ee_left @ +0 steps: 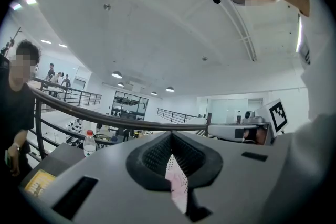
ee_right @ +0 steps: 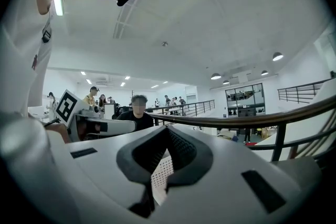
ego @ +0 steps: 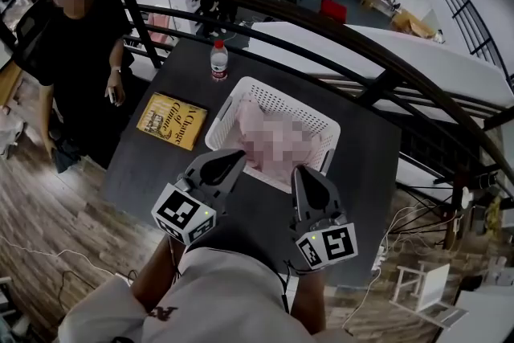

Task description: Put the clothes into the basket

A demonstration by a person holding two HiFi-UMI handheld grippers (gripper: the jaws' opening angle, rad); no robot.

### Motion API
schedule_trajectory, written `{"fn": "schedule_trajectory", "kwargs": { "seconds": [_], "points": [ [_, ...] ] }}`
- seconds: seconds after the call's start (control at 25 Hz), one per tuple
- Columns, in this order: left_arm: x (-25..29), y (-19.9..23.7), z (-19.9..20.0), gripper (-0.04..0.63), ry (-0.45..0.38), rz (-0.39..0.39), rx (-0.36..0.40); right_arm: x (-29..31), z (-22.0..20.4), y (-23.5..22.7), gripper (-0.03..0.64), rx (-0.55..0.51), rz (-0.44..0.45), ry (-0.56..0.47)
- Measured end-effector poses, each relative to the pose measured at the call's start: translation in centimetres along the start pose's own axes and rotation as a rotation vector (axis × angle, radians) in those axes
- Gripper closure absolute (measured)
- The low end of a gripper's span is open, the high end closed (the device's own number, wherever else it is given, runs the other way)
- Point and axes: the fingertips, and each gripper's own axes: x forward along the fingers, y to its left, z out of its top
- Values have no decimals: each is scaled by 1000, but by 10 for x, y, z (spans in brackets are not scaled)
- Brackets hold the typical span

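A white perforated basket (ego: 277,96) stands on the dark table (ego: 152,173), with pink clothes (ego: 261,132) lying inside it. My left gripper (ego: 233,161) and right gripper (ego: 303,174) hover side by side over the basket's near edge, close to my body. Both are shut and hold nothing. In the left gripper view the jaws of the left gripper (ee_left: 171,136) meet at the tip, and the pink clothes (ee_left: 178,189) show through the slit below. Under the tip of the right gripper (ee_right: 167,131) a strip of the basket (ee_right: 161,173) shows in the same way.
A water bottle (ego: 218,60) stands at the table's far edge. A yellow book (ego: 172,120) lies left of the basket. A person in black (ego: 80,52) stands at the table's left side. A dark curved railing (ego: 337,28) runs behind the table.
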Motion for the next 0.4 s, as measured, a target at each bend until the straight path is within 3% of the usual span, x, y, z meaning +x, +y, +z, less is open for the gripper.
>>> {"fn": "schedule_trajectory", "kwargs": {
  "seconds": [0.4],
  "points": [
    [-10,19,-4,591,-3,-2,-4,16,-8,15,598,-10,-1,12]
  ]
}}
